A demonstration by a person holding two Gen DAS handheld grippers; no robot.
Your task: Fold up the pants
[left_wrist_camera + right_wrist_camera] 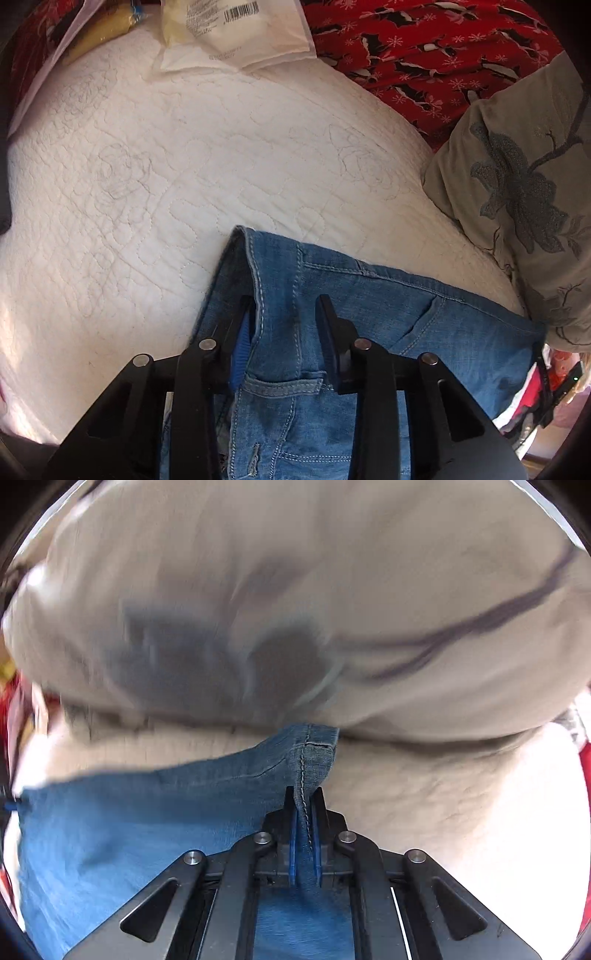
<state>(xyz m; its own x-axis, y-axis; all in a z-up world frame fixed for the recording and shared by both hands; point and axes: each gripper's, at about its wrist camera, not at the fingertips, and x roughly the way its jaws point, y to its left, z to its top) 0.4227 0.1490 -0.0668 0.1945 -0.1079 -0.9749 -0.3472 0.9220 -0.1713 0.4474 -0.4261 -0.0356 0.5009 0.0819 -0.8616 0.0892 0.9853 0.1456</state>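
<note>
My right gripper (303, 805) pinches the jeans (147, 812) hem tightly beside the pillow (295, 590); my left gripper (286, 306) stands partly open astride the waistband.

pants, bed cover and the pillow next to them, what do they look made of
Pants: blue denim, likely cotton, faded matte, going by the pale double topstitching and twill weave. Bed cover: white quilted cloth, matte, with looping stitch lines puckering it. Pillow: beige woven fabric with a grey flower that looks embroidered, though it could be printed.
</note>
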